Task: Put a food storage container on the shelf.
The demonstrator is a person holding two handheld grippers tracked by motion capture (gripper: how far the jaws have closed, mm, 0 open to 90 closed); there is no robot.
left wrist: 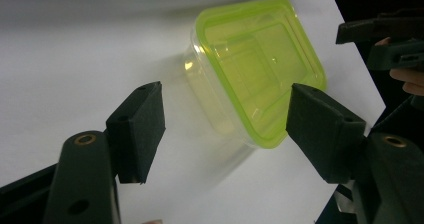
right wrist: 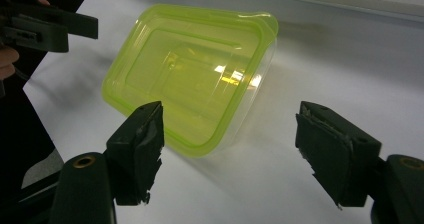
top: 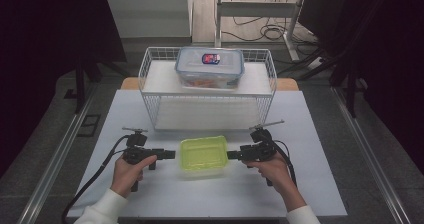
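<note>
A clear plastic container with a yellow-green lid (top: pixel 203 154) sits on the white table (top: pixel 310 184), in front of the wire rack. My left gripper (top: pixel 171 154) is level at its left side, tips just short of the lid's edge. My right gripper (top: pixel 231 154) mirrors it on the right. In the left gripper view the container (left wrist: pixel 255 69) lies ahead of my open left gripper (left wrist: pixel 225 101), whose pads touch nothing. In the right gripper view my right gripper (right wrist: pixel 230 116) is also open, the container (right wrist: pixel 190 69) just beyond it and the left gripper (right wrist: pixel 75 26) farther off.
A white wire rack (top: pixel 150 64) stands at the table's back, with a clear lidded food box (top: pixel 210 66) on its top shelf. The lower shelf opens toward me. Bare white tabletop lies in front of the container and to both sides.
</note>
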